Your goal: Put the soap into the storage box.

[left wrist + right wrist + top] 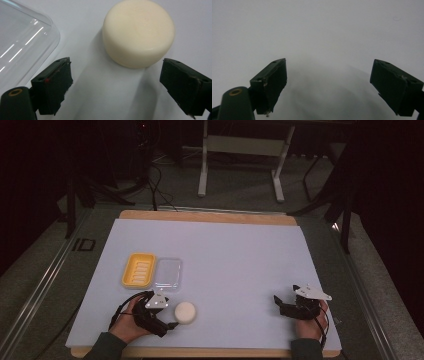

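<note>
A round cream soap bar (pixel 185 312) lies on the white sheet near the front left. In the left gripper view the soap bar (pixel 138 32) sits just beyond the tips of my left gripper (pixel 115 80), whose jaws stand wide apart and touch nothing. In the high view my left gripper (pixel 167 317) rests right beside the bar. A yellow ribbed soap dish (pixel 138 269) and a clear plastic lid (pixel 167 272) lie side by side behind it. My right gripper (pixel 280 302) rests at the front right, open (pixel 328 85) over bare sheet.
The clear lid's rounded corner (pixel 27 42) lies close to the left jaw. The white sheet (pixel 225 255) covers a wooden tabletop. A metal stand's legs (pixel 240 170) are on the floor behind the table.
</note>
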`<action>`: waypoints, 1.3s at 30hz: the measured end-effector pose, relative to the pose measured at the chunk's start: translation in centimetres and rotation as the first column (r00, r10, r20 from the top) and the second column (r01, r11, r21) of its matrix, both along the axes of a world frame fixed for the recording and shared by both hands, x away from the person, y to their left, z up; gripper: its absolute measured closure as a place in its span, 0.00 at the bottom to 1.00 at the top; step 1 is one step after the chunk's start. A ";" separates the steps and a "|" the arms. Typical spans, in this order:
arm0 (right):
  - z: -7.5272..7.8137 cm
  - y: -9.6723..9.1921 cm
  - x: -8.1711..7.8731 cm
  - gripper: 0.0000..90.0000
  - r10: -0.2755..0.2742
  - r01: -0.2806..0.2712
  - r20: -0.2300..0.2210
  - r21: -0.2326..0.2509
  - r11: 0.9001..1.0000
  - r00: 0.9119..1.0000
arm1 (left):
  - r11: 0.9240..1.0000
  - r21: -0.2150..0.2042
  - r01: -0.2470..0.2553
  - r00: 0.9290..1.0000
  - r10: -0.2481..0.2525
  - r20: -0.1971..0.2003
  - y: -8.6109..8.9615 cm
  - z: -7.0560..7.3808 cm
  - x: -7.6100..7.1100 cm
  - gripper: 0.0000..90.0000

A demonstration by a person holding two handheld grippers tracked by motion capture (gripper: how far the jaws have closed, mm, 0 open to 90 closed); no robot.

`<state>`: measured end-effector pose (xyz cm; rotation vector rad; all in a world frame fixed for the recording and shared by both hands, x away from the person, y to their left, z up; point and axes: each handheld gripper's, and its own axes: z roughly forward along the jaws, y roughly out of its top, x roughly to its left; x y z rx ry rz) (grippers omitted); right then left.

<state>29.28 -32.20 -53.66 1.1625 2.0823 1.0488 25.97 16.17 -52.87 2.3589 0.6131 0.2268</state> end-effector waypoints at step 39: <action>0.0 0.0 0.0 0.15 0.000 0.000 -0.005 -0.001 1.000 1.000 | 0.987 0.072 0.141 0.990 -0.140 -0.025 -5.5 0.0 1.6 0.16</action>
